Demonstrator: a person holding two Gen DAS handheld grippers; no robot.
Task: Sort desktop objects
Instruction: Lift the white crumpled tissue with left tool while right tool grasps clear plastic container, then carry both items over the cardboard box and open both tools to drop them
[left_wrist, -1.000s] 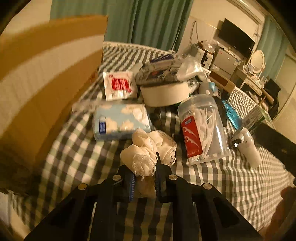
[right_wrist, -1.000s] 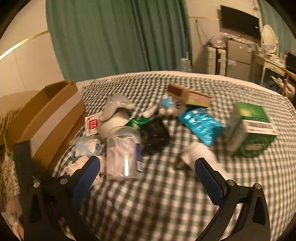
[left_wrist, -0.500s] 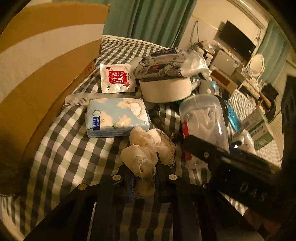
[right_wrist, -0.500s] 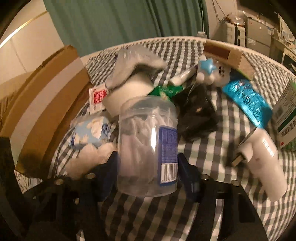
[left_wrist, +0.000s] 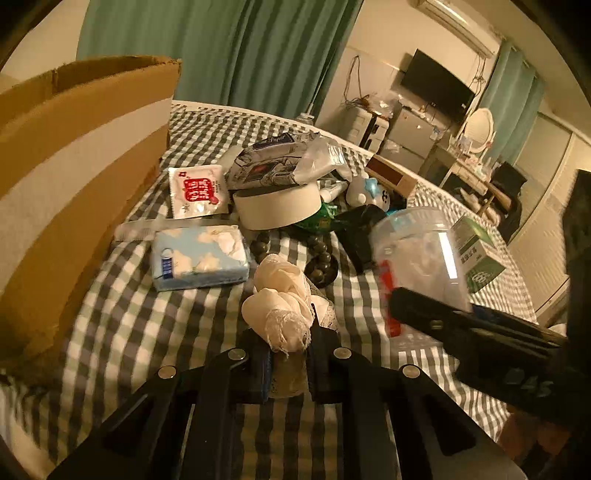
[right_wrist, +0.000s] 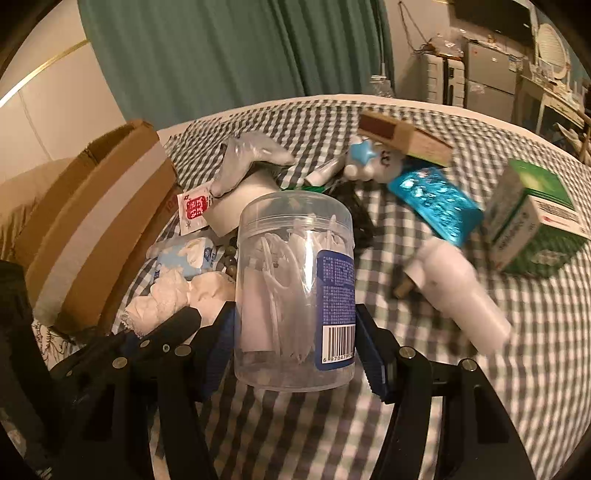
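Note:
A cream lace cloth (left_wrist: 284, 295) is bunched between the pads of my left gripper (left_wrist: 290, 332), which is shut on it and still closing a touch tighter. My right gripper (right_wrist: 294, 317) is shut on a clear plastic jar of white floss picks (right_wrist: 295, 280), blue pads pressing on both sides low on the jar. In the left wrist view the jar (left_wrist: 417, 251) leans at the right, with one black finger (left_wrist: 443, 321) of the right gripper across its base. The right wrist view shows the cloth (right_wrist: 173, 295) and the left gripper (right_wrist: 177, 325) just left of the jar.
An open cardboard box (left_wrist: 74, 177) stands at the left on the checked bedspread (left_wrist: 147, 314). Behind lie a blue tissue pack (left_wrist: 199, 256), a red-and-white sachet (left_wrist: 197, 192), a round white tin (left_wrist: 277, 206) and dark beads (left_wrist: 321, 266). A white bottle (right_wrist: 454, 291), blue foil pack (right_wrist: 436, 199) and green box (right_wrist: 532, 218) lie at the right.
My right gripper, wide open and back from the jar a second ago, came forward around it and shut on it. The left gripper kept its hold on the cloth.

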